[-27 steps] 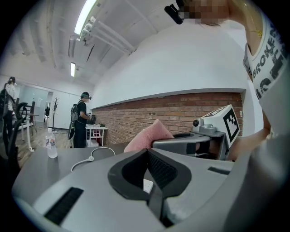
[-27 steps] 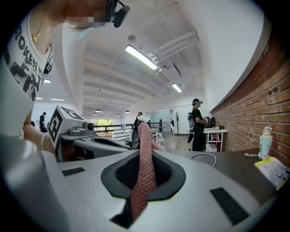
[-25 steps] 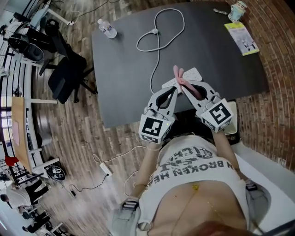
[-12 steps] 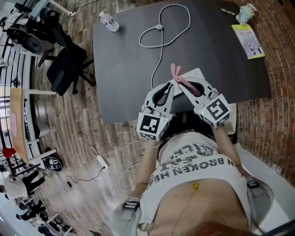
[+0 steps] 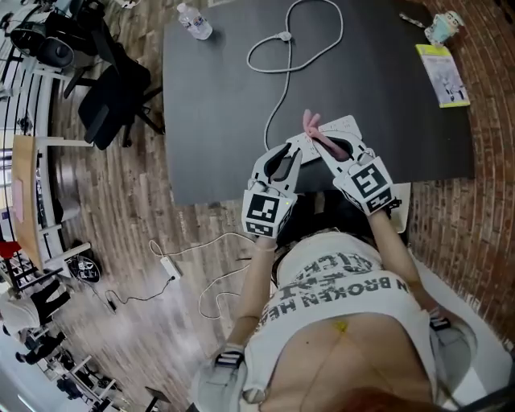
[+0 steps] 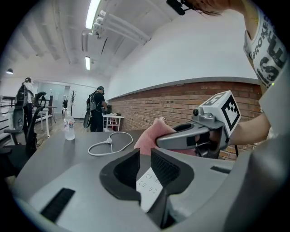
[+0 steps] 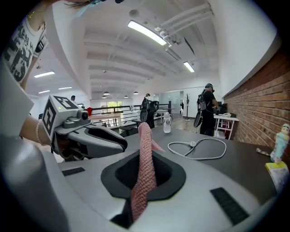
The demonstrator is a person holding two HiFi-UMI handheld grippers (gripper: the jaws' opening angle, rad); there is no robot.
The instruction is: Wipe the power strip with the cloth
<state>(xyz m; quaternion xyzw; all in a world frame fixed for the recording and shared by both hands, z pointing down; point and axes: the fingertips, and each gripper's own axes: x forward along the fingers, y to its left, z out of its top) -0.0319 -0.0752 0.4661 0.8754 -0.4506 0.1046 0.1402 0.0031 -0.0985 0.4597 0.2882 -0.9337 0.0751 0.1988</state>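
The white power strip (image 5: pixel 341 128) lies near the front edge of the dark table (image 5: pixel 217 105), its cable (image 5: pixel 282 50) looping away to the far side. My right gripper (image 5: pixel 321 146) is shut on a pink cloth (image 5: pixel 315 131), which stands up between its jaws (image 7: pixel 145 156) just over the strip's near end. My left gripper (image 5: pixel 298 150) sits close beside it at the strip's left end. Its jaws are opening and stand slightly apart, with the strip (image 6: pixel 147 182) showing in the gap and no pad visibly pressing on it.
A water bottle (image 5: pixel 195 22) stands at the table's far left corner. A yellow booklet (image 5: pixel 443 74) and a small figurine (image 5: pixel 445 26) sit at the far right. An office chair (image 5: pixel 113 96) stands left of the table. Brick wall runs on the right.
Both grippers have stayed together at the strip's near end. The head view has shifted, so the table sits higher in frame.
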